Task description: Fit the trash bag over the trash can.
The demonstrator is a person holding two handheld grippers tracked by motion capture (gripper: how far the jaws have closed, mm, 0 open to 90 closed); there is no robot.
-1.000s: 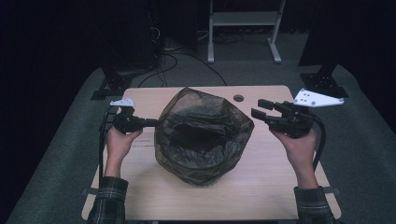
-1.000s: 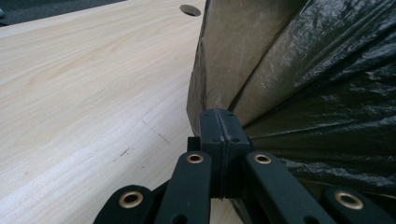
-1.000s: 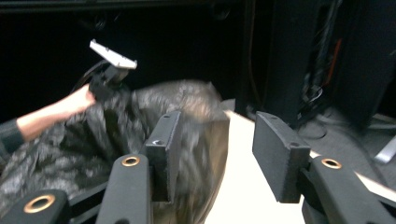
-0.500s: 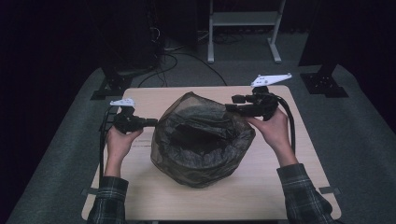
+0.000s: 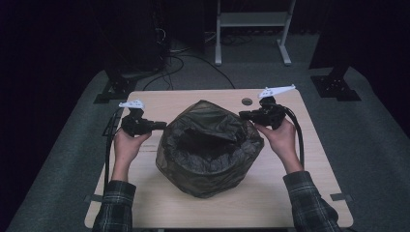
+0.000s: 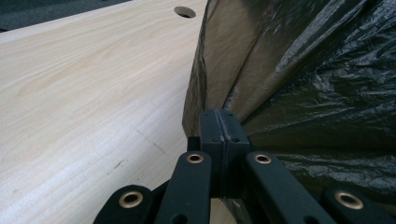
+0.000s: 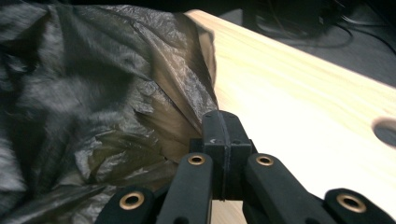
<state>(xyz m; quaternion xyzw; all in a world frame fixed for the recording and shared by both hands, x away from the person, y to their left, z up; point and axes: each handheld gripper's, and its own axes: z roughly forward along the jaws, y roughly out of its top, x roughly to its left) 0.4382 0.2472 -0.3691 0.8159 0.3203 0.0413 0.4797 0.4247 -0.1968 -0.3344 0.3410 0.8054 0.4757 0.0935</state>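
1. Right now a dark, crinkled, half-transparent plastic bag (image 5: 209,147) sits puffed up in the middle of the pale wooden table (image 5: 159,208), its mouth gaping upward.
2. At the bag's left rim, the left gripper (image 5: 155,126) has its jaws together; the left gripper view shows a fold of the film pinched between them (image 6: 223,135).
3. On the opposite side, the right gripper (image 5: 245,115) sits at the bag's upper right rim. Its jaws have just been closing and now stand together, and the right gripper view shows them meeting at the film's edge (image 7: 223,135); whether plastic is truly caught there is hard to tell.
4. My reading is that the step in hand is taking hold of the bag's mouth on both sides, probably to spread or lift it.
5. Next, the right grip likely needs checking, then both hands should pull evenly, gently enough that thin film neither tears nor slips out.
6. A round hole (image 5: 247,101) lies in the tabletop behind the bag.
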